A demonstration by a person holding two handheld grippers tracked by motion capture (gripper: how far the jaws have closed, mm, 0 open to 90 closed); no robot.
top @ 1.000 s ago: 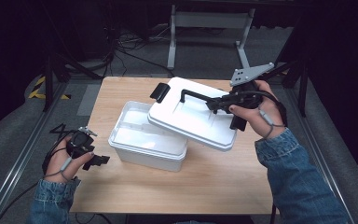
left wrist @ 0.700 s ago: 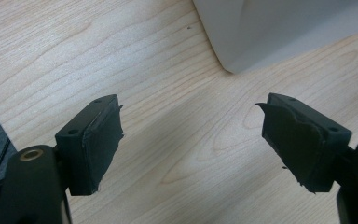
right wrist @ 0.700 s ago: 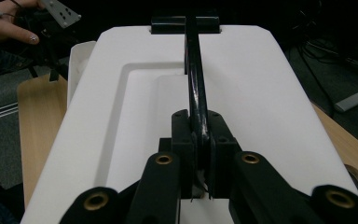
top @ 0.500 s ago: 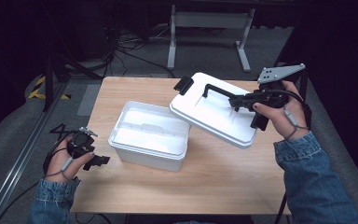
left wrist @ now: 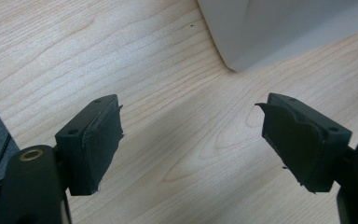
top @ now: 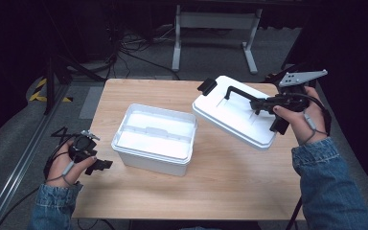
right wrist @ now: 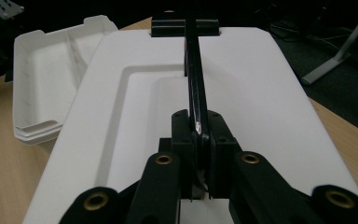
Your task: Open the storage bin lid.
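Note:
A white open box [top: 154,139] stands in the middle of the wooden table [top: 220,187]; its interior [right wrist: 42,88] also appears at the left of the right gripper view. My right gripper [top: 263,103] is shut on the black handle [right wrist: 195,79] of the white lid [top: 235,117], holding it tilted in the air above the table's right side, apart from the box. My left gripper [top: 93,165] rests open at the table's left edge, near the box's corner [left wrist: 242,42], with nothing between its pads [left wrist: 100,144].
A metal stand [top: 215,28] and cables [top: 124,48] lie on the dark floor beyond the table. Bare wood [top: 211,191] stretches in front of the box. A yellow-black floor marking [top: 40,88] sits at the far left.
My right gripper has carried the lid off the box, to the right and up. The left gripper has stayed put.

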